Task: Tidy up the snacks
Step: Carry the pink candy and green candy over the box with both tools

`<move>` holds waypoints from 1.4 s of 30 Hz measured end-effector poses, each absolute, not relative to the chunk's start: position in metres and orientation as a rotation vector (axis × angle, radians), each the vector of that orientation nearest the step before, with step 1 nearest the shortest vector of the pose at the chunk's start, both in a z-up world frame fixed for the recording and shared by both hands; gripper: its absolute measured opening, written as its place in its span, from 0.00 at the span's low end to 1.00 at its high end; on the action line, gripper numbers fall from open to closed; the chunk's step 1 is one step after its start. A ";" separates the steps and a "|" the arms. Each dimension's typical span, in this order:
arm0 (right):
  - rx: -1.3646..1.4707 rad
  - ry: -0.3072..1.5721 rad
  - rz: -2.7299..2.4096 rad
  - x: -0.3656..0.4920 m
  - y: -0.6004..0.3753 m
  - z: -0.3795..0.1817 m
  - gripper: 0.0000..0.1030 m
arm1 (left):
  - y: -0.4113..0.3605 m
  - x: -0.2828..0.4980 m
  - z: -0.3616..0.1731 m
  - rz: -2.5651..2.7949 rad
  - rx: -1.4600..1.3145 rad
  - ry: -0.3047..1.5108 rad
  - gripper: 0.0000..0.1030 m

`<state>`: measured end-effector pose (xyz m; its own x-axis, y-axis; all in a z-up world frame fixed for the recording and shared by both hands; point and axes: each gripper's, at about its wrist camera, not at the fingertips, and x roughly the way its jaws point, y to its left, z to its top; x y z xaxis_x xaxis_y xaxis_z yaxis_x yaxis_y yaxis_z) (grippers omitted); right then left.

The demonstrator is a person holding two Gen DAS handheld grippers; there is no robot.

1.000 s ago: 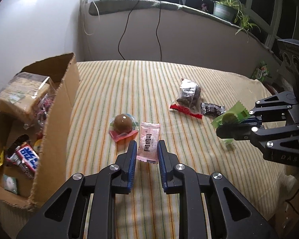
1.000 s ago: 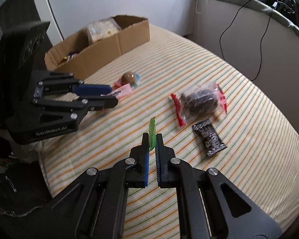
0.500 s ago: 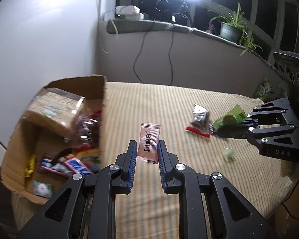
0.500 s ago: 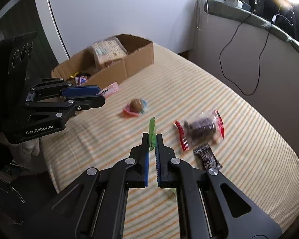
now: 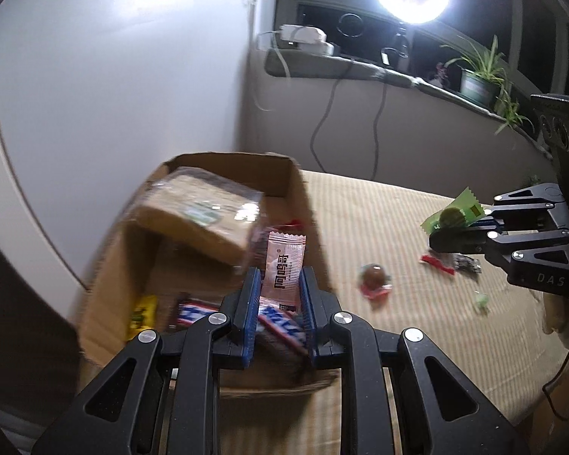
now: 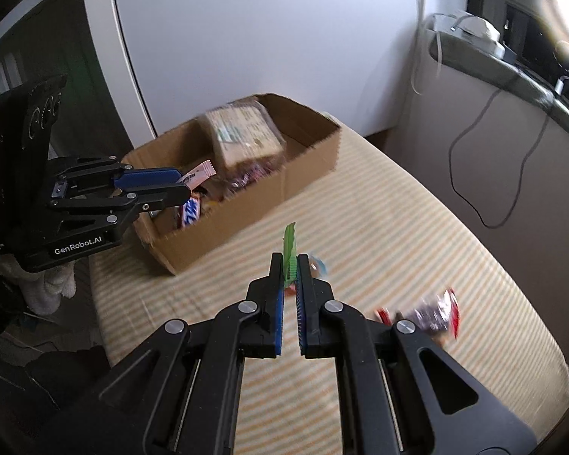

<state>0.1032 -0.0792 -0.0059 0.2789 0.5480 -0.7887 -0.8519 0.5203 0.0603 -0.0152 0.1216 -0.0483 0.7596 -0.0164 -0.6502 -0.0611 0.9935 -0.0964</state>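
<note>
The left claw (image 5: 278,284) grips a pink sachet (image 5: 284,265) above the open cardboard box (image 6: 311,174); the right claw (image 6: 290,265) pinches a green sachet (image 6: 289,244) above the striped bed (image 6: 398,235), short of the box. This looks like the delivery step: next, each claw must open over the box. Two sachets are held; on the bed I count one round chocolate (image 5: 373,276), one red-edged bag (image 6: 436,313) and one dark packet (image 5: 466,263).

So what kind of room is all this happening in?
Probably a bedroom at home: a striped bedspread on what looks like a bed, a potted plant on the window ledge, and a cardboard box of snacks.
</note>
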 end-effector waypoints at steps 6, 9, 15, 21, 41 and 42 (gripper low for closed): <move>-0.441 0.848 0.997 0.112 -0.043 -0.006 0.05 | 0.148 -0.017 -0.050 0.065 -0.128 0.706 0.19; -0.456 0.846 1.003 0.118 -0.025 -0.006 0.05 | 0.159 -0.018 -0.052 0.077 -0.134 0.707 0.19; -0.467 0.851 1.009 0.137 0.007 -0.012 0.05 | 0.173 -0.013 -0.054 0.095 -0.140 0.711 0.19; -0.477 0.866 1.004 0.160 0.035 -0.022 0.05 | 0.175 -0.010 -0.057 0.104 -0.142 0.717 0.19; -0.494 0.908 0.971 0.200 0.071 -0.047 0.05 | 0.177 0.000 -0.059 0.121 -0.122 0.736 0.20; -0.494 0.908 0.970 0.201 0.070 -0.047 0.05 | 0.177 -0.001 -0.059 0.124 -0.118 0.735 0.20</move>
